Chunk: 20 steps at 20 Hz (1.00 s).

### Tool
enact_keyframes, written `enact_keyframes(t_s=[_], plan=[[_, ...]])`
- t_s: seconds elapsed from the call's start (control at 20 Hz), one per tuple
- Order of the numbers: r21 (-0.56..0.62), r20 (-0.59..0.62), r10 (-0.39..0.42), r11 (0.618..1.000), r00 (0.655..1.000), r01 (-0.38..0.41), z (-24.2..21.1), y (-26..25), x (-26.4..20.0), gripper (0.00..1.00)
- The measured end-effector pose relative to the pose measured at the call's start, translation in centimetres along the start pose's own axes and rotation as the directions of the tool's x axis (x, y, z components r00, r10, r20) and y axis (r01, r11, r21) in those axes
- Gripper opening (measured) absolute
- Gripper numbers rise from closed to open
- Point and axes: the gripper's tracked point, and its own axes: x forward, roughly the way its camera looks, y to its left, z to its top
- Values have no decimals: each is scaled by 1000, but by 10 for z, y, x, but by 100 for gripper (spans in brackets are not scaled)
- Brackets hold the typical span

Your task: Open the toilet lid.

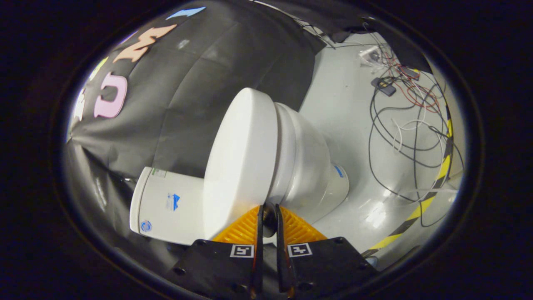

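We judge the step in hand to be getting a hold on the edge of the smooth white oval plastic toilet lid (239,154), which lies closed over the rounded white ceramic toilet bowl (308,166), with the white boxy cistern (166,204) behind its hinge end. The view is rolled, so the toilet appears on its side against the black cloth wall (187,83). To do this well, we would catch the lid's thin rim only, well away from the hinge, keep clear of the seat beneath, and then swing the lid in an arc about the hinge toward the cistern rather than pulling straight. The gripper (268,208) sits right at the lid's near edge, where lid meets bowl; its fingers stand nearly together with only a narrow gap between them. Whether both press on the rim we cannot tell, as the contact is hidden behind the tips. Loose dark cables (399,125) lie on the pale floor (345,104) beyond.
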Motion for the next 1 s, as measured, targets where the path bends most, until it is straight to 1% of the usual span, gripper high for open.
enact_keyframes(t_s=[0.15,0.2,0.35,0.5,0.55,0.6,0.7,0.75,0.9,1.0], plan=[[-58,-4,-71,996,997,71,1,4,-5,15],[-69,10,-79,994,997,80,3,9,-7,15],[-54,27,-67,996,997,68,6,19,-13,15],[-46,27,-105,993,994,106,3,8,-7,15],[-41,6,-119,992,993,119,-2,-1,-2,15],[-25,-8,-111,993,994,111,-10,-4,-1,15],[63,9,-40,997,999,39,-5,6,-2,16],[72,-1,-11,997,1000,11,-4,13,-7,15],[-7,9,45,999,999,-45,12,42,-24,15],[-31,18,51,998,999,-50,15,57,-32,15]])
